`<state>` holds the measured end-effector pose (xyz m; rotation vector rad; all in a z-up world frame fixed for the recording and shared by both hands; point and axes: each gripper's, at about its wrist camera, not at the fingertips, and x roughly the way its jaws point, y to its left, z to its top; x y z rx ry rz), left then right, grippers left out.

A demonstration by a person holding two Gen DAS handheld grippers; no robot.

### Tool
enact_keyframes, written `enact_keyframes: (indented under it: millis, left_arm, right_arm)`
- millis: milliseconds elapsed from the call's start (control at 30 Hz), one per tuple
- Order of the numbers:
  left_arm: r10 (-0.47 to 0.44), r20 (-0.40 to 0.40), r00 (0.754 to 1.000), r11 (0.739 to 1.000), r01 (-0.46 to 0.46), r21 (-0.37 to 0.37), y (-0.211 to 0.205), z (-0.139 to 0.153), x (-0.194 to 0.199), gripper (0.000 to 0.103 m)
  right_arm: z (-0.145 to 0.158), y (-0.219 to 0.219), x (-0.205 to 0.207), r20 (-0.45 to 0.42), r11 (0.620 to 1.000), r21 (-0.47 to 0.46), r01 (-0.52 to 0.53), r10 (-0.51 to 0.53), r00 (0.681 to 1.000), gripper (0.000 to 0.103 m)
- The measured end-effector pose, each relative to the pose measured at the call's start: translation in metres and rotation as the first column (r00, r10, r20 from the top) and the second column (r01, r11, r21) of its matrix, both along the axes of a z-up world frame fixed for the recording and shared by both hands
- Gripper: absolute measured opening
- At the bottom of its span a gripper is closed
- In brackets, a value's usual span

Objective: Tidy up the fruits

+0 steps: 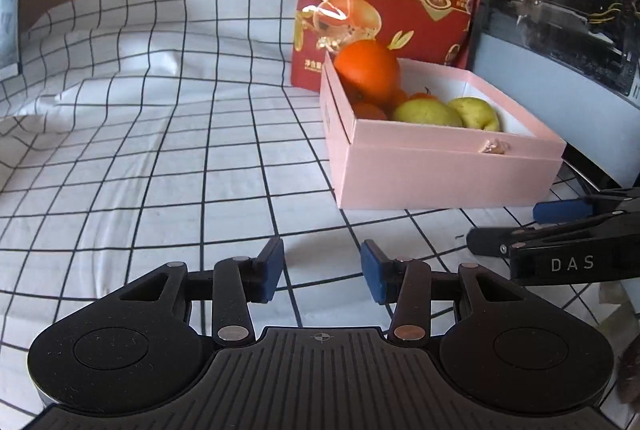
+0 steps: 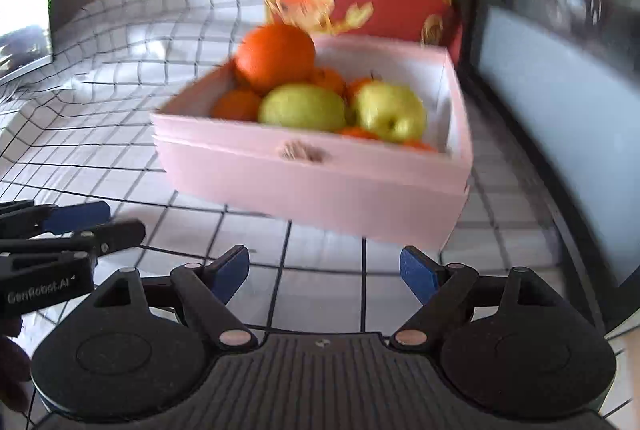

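The pink box (image 2: 304, 173) holds a large orange (image 2: 276, 55) at 11 o'clock — green pears (image 2: 304, 107) in front. The left gripper (image 1: 322, 272) gapes narrowly and the right gripper (image 2: 325, 272) wide — both empty.

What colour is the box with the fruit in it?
The box is pale pink outside, white inside. It shows best in the left wrist view.

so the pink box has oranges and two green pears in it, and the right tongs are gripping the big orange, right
Not quite. The right tongs are open and empty, short of the pink box; the right wrist view shows this. The big orange sits on the pile in the box. The oranges and two green pears are there.
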<state>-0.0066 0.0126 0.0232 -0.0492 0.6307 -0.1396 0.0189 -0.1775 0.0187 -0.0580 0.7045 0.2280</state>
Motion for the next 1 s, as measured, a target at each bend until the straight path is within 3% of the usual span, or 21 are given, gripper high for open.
enact_keyframes:
  millis: [67, 233, 467, 633, 1000]
  left_arm:
    - [0.003, -0.002, 1.0, 1.0, -0.003, 0.002, -0.001, -0.001, 0.002, 0.048]
    - [0.013, -0.003, 1.0, 1.0, -0.013, 0.022, -0.008, 0.001, 0.003, 0.05]
    - [0.014, -0.006, 1.0, 0.998, -0.014, 0.066, -0.018, 0.003, 0.011, 0.054]
    - [0.018, -0.007, 1.0, 0.998, -0.017, 0.054, -0.018, 0.003, 0.015, 0.055]
    - [0.019, -0.006, 1.0, 0.998, -0.018, 0.059, -0.019, 0.002, 0.015, 0.055]
  right_arm:
    - [-0.003, 0.001, -0.001, 0.032, 1.0, -0.009, 0.022, -0.022, 0.999, 0.087]
    - [-0.005, 0.003, 0.004, 0.022, 0.996, -0.019, 0.084, -0.084, 0.996, 0.097]
    - [-0.006, 0.002, 0.008, 0.014, 0.992, -0.014, 0.122, -0.122, 0.992, 0.103]
    - [-0.01, 0.005, 0.004, 0.049, 0.985, -0.005, 0.171, -0.171, 0.984, 0.103]
    - [-0.01, 0.003, 0.001, 0.063, 0.984, -0.003, 0.176, -0.176, 0.982, 0.103]
